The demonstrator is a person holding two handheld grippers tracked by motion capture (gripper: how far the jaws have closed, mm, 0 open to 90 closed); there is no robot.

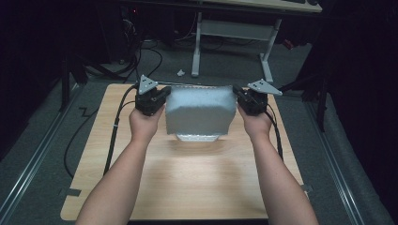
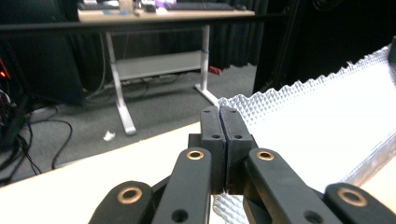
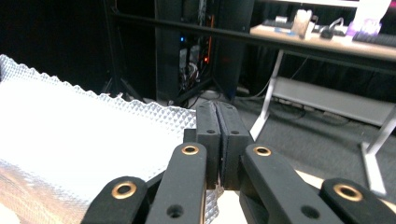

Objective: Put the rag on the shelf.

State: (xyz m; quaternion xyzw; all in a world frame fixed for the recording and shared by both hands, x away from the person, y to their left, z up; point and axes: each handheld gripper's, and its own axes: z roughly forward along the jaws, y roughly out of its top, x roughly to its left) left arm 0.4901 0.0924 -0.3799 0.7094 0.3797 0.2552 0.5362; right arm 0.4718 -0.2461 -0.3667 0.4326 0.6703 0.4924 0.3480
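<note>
A silver quilted foil bag (image 1: 200, 112) hangs stretched between my two grippers above the wooden table (image 1: 197, 187), its lower edge near the tabletop. My left gripper (image 1: 163, 95) is shut on the bag's upper left corner. In the left gripper view the jaws (image 2: 219, 112) are pressed together, and the foil bag (image 2: 317, 116) spreads away to their right. My right gripper (image 1: 238, 95) is shut on the upper right corner. In the right gripper view its jaws (image 3: 216, 108) are closed, with the foil bag (image 3: 84, 130) running off to their left.
Beyond the table's far edge stands a white-legged desk (image 1: 234, 28) on grey carpet. A small white scrap (image 1: 180, 72) lies on the floor near one desk leg. Black cables (image 1: 115, 126) trail off the table's left side. Dark stands and rails flank both sides.
</note>
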